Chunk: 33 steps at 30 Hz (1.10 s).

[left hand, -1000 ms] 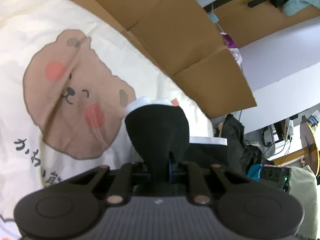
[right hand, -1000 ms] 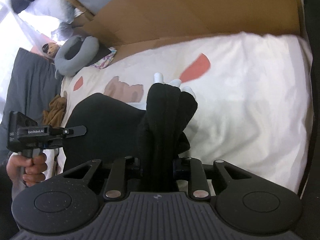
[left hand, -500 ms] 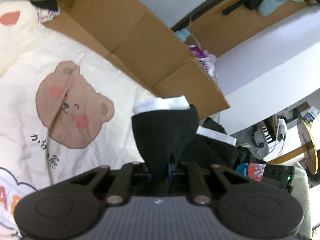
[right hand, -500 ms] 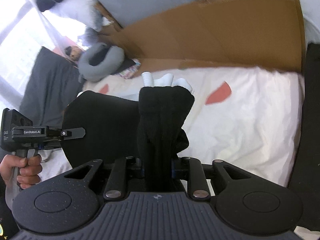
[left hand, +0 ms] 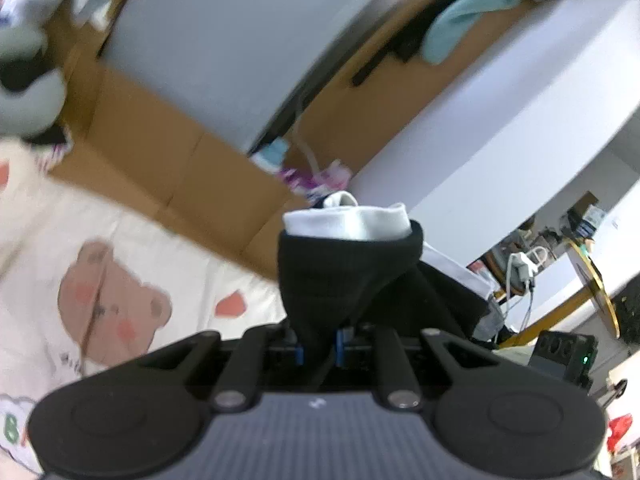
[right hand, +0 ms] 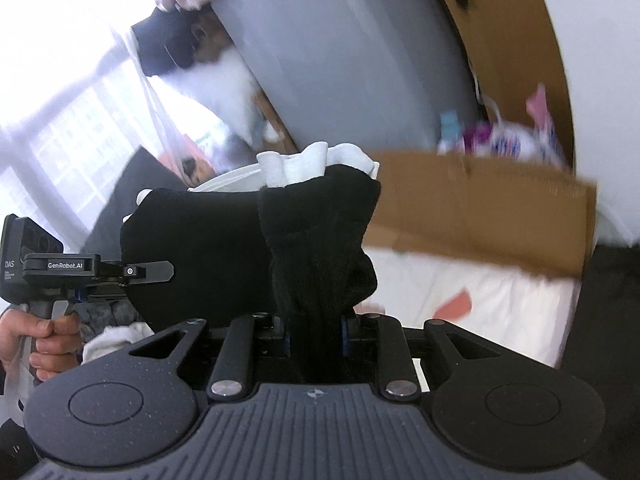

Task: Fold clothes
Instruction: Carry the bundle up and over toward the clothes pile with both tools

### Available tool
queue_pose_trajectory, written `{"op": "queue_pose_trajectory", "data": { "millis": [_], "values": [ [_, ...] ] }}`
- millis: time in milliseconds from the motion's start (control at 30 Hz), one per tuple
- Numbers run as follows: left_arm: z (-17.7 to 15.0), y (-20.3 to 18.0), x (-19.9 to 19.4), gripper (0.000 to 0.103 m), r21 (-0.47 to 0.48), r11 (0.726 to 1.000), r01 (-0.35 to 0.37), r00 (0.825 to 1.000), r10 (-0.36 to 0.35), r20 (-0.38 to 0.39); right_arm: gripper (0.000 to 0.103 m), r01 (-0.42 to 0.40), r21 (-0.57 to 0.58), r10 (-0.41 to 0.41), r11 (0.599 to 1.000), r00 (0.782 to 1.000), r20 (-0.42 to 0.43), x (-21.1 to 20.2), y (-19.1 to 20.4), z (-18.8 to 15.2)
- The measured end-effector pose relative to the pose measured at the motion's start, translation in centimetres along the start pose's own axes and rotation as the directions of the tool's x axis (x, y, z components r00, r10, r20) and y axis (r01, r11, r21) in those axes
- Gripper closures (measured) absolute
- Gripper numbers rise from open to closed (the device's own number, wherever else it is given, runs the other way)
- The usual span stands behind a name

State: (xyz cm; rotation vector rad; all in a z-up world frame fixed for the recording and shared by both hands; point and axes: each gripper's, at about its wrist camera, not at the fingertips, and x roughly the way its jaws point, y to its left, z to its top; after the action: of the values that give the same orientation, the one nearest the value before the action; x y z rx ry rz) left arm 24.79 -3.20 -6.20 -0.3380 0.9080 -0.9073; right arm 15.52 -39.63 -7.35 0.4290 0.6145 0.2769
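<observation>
Left tongs [left hand: 319,346] pinch black garment [left hand: 344,276] – white cuff [left hand: 348,220] bunched at far end. Right tongs [right hand: 315,338] pinch another bunch of same garment [right hand: 316,240], white trim on top; fingertips hidden in cloth in both views. Garment hangs between both tongs, above bedspread [left hand: 48,240] with bear print [left hand: 108,304]. Cardboard [left hand: 160,152] at far edge of bed – blurred. Hand [right hand: 38,344] gripping left handle, cut off at frame edge.

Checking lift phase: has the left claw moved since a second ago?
Yes, upward. The left claw, shut on the black garment, now sees the bear print smaller and lower, with more wall above the cardboard.
</observation>
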Motion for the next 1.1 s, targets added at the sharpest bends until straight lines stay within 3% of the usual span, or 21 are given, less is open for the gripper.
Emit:
{"op": "queue_pose_trajectory", "data": {
  "millis": [267, 600, 767, 933, 1100],
  "values": [
    [2.8, -6.9, -3.1, 0.09, 0.071, 0.997, 0.021, 0.999, -0.024, 0.045, 0.082, 0.054, -0.055, -0.051, 0.997, 0.997, 0.054, -6.5, 3.7, 5.9],
    [3.5, -12.9, -5.5, 0.09, 0.106, 0.994, 0.006, 0.995, -0.016, 0.097, 0.082, 0.111, -0.078, -0.105, 0.991, 0.991, 0.078, -12.1, 6.3, 10.3],
    [4.7, -16.7, -5.8, 0.09, 0.136, 0.989, 0.051, 0.99, -0.068, 0.126, 0.082, 0.137, -0.086, -0.124, 0.987, 0.982, 0.143, -16.5, 7.3, 12.9],
    [5.0, -20.3, -4.7, 0.09, 0.172, 0.98, 0.101, 0.986, -0.121, 0.113, 0.082, 0.195, -0.108, -0.174, 0.975, 0.969, 0.177, -20.6, 7.9, 13.7],
    [4.1, -23.7, -2.8, 0.09, 0.224, 0.964, 0.143, 0.983, -0.164, 0.078, 0.082, 0.225, -0.057, -0.209, 0.973, 0.956, 0.204, -24.3, 6.5, 12.2]
  ]
}}
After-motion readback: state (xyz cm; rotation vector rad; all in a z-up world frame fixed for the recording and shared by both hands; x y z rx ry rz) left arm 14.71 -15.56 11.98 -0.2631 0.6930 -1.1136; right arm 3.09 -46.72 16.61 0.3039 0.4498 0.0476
